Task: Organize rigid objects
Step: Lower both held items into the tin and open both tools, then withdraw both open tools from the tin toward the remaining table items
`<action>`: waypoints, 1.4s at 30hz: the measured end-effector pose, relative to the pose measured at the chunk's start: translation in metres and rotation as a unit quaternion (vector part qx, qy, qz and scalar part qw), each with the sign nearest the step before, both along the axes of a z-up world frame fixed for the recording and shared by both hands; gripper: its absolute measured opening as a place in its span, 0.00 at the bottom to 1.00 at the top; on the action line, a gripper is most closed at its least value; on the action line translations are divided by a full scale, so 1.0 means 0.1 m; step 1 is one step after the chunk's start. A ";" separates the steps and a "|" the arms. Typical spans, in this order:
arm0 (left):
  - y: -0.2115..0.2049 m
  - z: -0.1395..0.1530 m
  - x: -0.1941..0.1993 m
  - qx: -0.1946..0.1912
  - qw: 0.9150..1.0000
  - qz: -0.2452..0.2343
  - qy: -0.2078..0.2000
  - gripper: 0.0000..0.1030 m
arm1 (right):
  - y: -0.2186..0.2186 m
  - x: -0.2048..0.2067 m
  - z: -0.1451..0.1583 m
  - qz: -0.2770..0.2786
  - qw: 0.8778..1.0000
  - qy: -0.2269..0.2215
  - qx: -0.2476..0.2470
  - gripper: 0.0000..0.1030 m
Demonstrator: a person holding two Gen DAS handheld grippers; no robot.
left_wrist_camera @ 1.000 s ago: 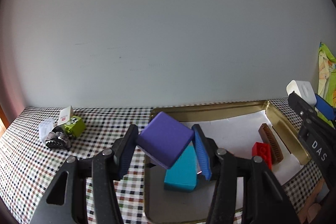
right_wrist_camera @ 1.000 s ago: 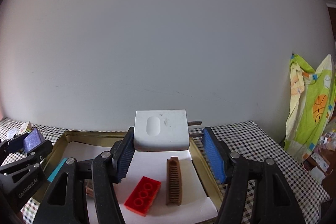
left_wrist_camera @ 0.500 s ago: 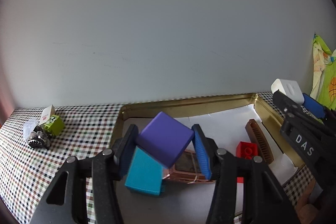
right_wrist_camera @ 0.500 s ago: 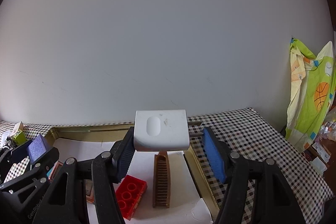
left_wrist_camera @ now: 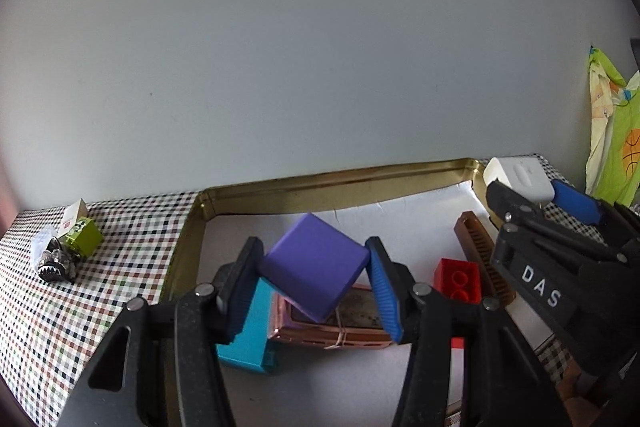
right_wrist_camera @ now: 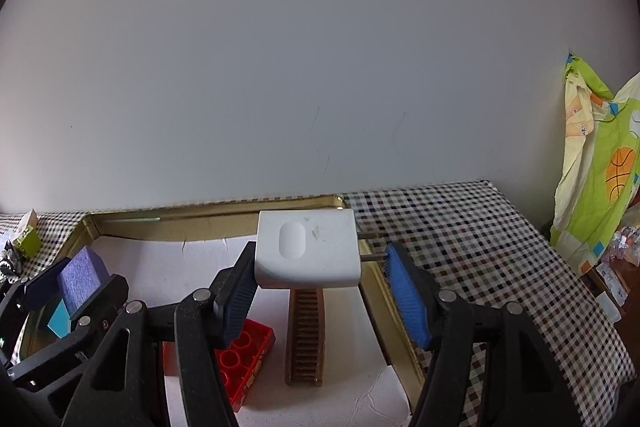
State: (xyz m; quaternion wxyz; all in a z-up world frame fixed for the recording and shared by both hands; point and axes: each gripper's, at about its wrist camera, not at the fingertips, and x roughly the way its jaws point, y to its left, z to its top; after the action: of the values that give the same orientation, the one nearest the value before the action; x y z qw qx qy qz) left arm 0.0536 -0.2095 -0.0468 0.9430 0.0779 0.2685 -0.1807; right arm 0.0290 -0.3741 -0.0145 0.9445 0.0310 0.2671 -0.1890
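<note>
- Well left of the gold tray (left_wrist_camera: 320, 183), out on the checked tablecloth (left_wrist_camera: 120, 291), a green toy block (left_wrist_camera: 82, 237) and a small toothed toy (left_wrist_camera: 56, 261) are lying beside each other, untouched.
- The left gripper (left_wrist_camera: 316, 279) is gripping a purple box (left_wrist_camera: 314, 267) between its pads, tipped onto one corner like a diamond. It is hanging over the tray's left half, angled down toward the tray floor.
- Directly under the purple box, a teal box (left_wrist_camera: 248, 335) and a copper-coloured tin (left_wrist_camera: 352, 323) are lying side by side inside the tray, so the spot below looks partly taken. I judge the free floor is toward the tray's back wall.
- Further right in the tray, a red brick (right_wrist_camera: 240, 351) and a brown comb (right_wrist_camera: 306, 335) are lying on the white paper liner (right_wrist_camera: 172, 263); the comb's long axis is running front to back.
- The right gripper (right_wrist_camera: 320, 287) is carrying a white plug adapter (right_wrist_camera: 306, 247): the left pad is pressing its side, the right pad is meeting its metal prongs. It is hovering over the comb's far end, near the tray's right rim, pointing downward.
- The right gripper is nearer the empty back-right corner.
</note>
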 end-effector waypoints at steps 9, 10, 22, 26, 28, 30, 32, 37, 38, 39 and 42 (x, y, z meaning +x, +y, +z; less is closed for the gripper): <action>-0.03 -0.01 0.00 0.010 1.000 -0.001 -0.003 0.51 | 0.03 0.07 -0.09 0.009 1.000 0.023 0.003 0.63; -0.04 -0.01 0.00 0.014 1.000 -0.001 -0.004 0.51 | 0.04 0.08 -0.10 0.010 1.000 0.026 0.002 0.63; 0.08 0.01 0.04 -0.001 0.999 0.034 -0.008 0.61 | 0.00 0.22 -0.24 0.040 0.997 0.056 0.047 0.68; 0.18 0.09 -0.08 -0.002 0.995 0.071 -0.063 0.97 | -0.09 0.20 -0.23 0.037 0.996 0.045 0.070 0.70; 0.24 0.13 -0.18 -0.007 0.991 0.083 -0.102 1.00 | -0.13 0.16 -0.21 0.039 0.995 0.032 0.085 0.76; 0.28 0.17 -0.25 -0.013 0.989 0.083 -0.122 1.00 | -0.13 0.10 -0.18 0.045 0.994 0.007 0.102 0.80; 0.31 0.20 -0.29 -0.018 0.988 0.080 -0.130 1.00 | -0.12 0.04 -0.13 0.051 0.992 -0.017 0.110 0.81; 0.42 0.22 -0.31 -0.027 0.989 0.086 -0.121 1.00 | -0.04 -0.08 0.00 0.050 0.991 -0.059 0.111 0.85; 0.44 0.23 -0.32 -0.031 0.988 0.089 -0.119 1.00 | -0.04 -0.10 0.03 0.047 0.991 -0.068 0.107 0.85; 0.48 0.25 -0.32 -0.035 0.988 0.093 -0.119 1.00 | -0.07 -0.11 0.04 0.044 0.991 -0.075 0.103 0.85; 0.60 0.28 -0.36 -0.046 0.985 0.105 -0.127 1.00 | -0.05 -0.21 0.11 0.039 0.990 -0.103 0.089 0.85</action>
State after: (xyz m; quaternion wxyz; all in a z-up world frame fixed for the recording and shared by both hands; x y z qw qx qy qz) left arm 0.0177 -0.1500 -0.0192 0.9856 0.0285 0.1452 -0.0820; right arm 0.0082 -0.3795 -0.0034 0.9671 0.1238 0.1847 -0.1234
